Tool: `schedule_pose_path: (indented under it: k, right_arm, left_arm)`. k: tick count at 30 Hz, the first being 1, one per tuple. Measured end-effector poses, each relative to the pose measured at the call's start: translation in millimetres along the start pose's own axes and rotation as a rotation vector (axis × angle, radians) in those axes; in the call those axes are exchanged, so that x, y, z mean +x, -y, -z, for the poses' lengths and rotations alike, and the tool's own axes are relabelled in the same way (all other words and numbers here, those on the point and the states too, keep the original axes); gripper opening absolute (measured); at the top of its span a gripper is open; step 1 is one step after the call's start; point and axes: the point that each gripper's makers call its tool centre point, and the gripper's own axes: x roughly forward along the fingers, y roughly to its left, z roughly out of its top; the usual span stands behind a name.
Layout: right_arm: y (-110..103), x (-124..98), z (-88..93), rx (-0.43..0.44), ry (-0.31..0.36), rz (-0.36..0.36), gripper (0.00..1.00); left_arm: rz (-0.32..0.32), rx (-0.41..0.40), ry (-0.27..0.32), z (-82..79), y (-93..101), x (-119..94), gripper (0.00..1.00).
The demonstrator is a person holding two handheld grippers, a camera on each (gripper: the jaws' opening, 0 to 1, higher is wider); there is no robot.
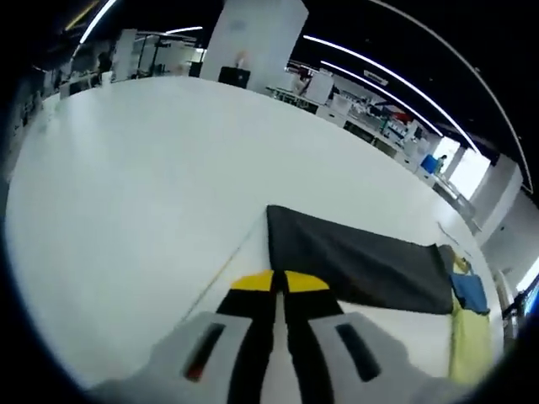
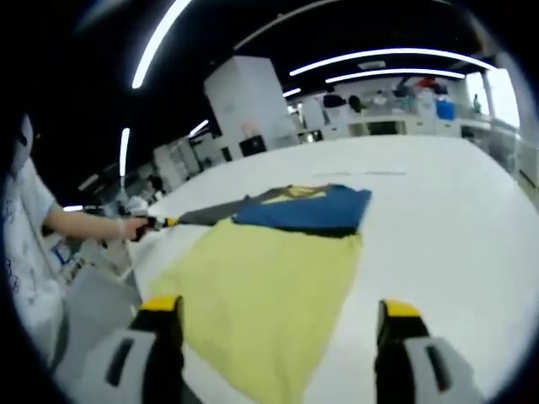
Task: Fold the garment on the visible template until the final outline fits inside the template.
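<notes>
A: While the left tool (image 1: 279, 282) hangs over the white surface (image 1: 152, 185), how do its jaws stand?
B: Pressed together, yellow tips touching, nothing between them. Dark part of the garment (image 1: 358, 261) lies just ahead, flat on the surface.
A: And the right tool (image 2: 278, 316)?
B: Jaws wide apart, holding nothing. Garment's yellow panel lies between and beyond them, blue and dark sections farther off.
A: Anything else?
B: Person's hand (image 2: 130, 227) at left w/ the other tool at the garment's dark edge.
</notes>
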Motion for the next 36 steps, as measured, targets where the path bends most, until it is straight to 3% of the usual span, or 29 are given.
schedule_pose_path:
  k: [3,12,19,25,30,32,34,36]
  right_arm:
    - [0,0,0.7,0.002,0.002,-0.001,0.96]
    - [1,0,0.7,0.011,0.013,-0.012,0.95]
    - [-1,-3,0.6,0.015,0.020,-0.016,0.96]
    - [-9,-2,-0.9,-0.014,0.016,-0.050,0.98]
    - [-11,1,-0.2,-0.015,0.023,-0.068,0.98]
    - [-12,1,-0.1,-0.016,0.025,-0.073,0.99]
    - [-19,0,0.4,-0.032,0.011,-0.100,0.99]
    - [-23,-2,-1.8,-0.061,0.007,-0.111,0.99]
  left_arm:
    - [-0.004,-0.025,-0.009,-0.2,-8.6,0,0.00]
    - [-0.005,-0.052,-0.024,9.9,-6.5,-11,0.00]
    - [0.006,-0.053,0.000,-6.6,2.3,-17,0.00]
    - [0.109,-0.033,0.055,-28.7,38.3,-20,0.00]
    - [0.253,0.013,0.068,-46.5,95.6,-26,0.00]
    - [0.286,0.045,0.063,-42.7,121.5,-34,0.00]
    - [0.324,0.090,0.047,-43.8,131.9,-28,0.00]
    - [0.357,0.107,0.032,-41.0,154.1,-26,0.00]
